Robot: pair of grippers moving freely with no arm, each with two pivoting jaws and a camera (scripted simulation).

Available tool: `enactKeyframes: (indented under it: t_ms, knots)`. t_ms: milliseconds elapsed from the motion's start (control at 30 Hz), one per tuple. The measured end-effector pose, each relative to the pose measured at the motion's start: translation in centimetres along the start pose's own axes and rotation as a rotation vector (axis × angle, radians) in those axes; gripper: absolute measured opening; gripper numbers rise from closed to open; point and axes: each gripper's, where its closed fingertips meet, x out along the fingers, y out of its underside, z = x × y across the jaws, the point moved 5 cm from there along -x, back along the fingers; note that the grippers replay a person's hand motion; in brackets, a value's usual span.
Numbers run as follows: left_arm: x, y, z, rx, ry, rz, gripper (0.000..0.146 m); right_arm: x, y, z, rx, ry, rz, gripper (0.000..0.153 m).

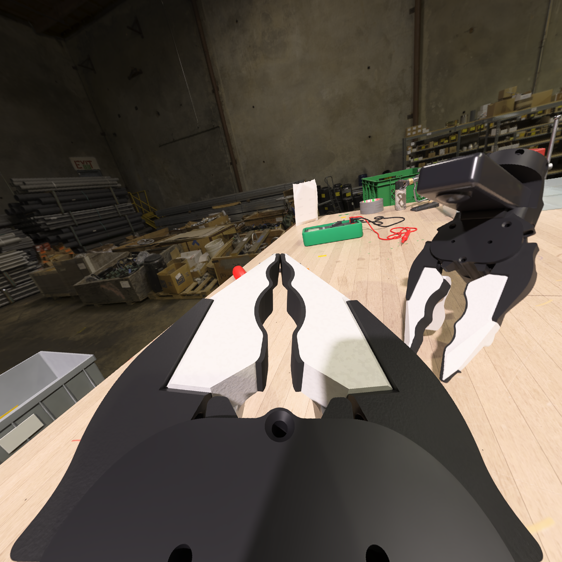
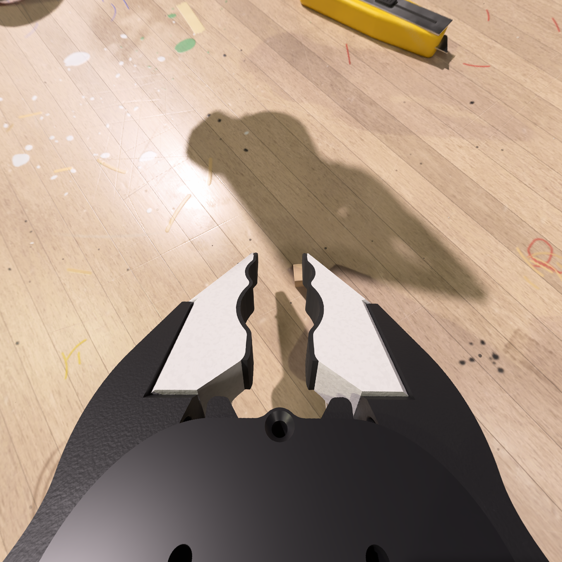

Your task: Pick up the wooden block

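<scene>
The right claw (image 2: 279, 258) stands narrowly parted over the bench (image 2: 121, 213), with the wooden block (image 2: 298, 275) against its right fingertip, so shift right before closing.

- My left gripper (image 1: 280, 258) is black with white finger plates; so is my right gripper (image 2: 279, 258).
- Wooden block (image 2: 298, 275): pale tan.
- Table (image 2: 121, 243): light wood planks, flecked with white, green, red and black paint.
- I see a yellow tool (image 2: 380, 21) with a black top.
</scene>
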Motion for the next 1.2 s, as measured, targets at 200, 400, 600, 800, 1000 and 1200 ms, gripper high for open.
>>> enactKeyframes:
  t_ms: [200, 400, 600, 800, 1000, 1200]
  knots:
    - [0.0, -0.2, -0.2, 0.000, 0.007, -0.006, 0.000, 1.0, 0.1, 0.2, -0.043, 0.092, 0.050, 0.029]
    - [0.1, -0.2, -0.5, 0.003, 0.014, -0.005, 0.000, 1.0, -0.1, -0.4, -0.015, 0.123, 0.107, 0.028]
    - [0.2, -0.1, -0.5, -0.004, 0.017, -0.004, 0.000, 0.2, 1.5, -1.9, -0.004, 0.168, 0.148, 0.026]
    - [0.2, 0.0, -0.6, -0.002, 0.021, 0.001, 0.000, 0.4, 1.5, -1.5, -0.053, 0.099, 0.120, 0.022]
    - [0.2, -0.2, -0.7, -0.002, 0.029, -0.005, 0.000, 0.8, 1.3, -1.7, -0.093, 0.043, 0.098, 0.017]
    - [0.0, -0.6, -1.1, 0.011, 0.068, -0.026, 0.000, 1.0, 0.7, -0.8, -0.186, -0.129, 0.095, 0.015]
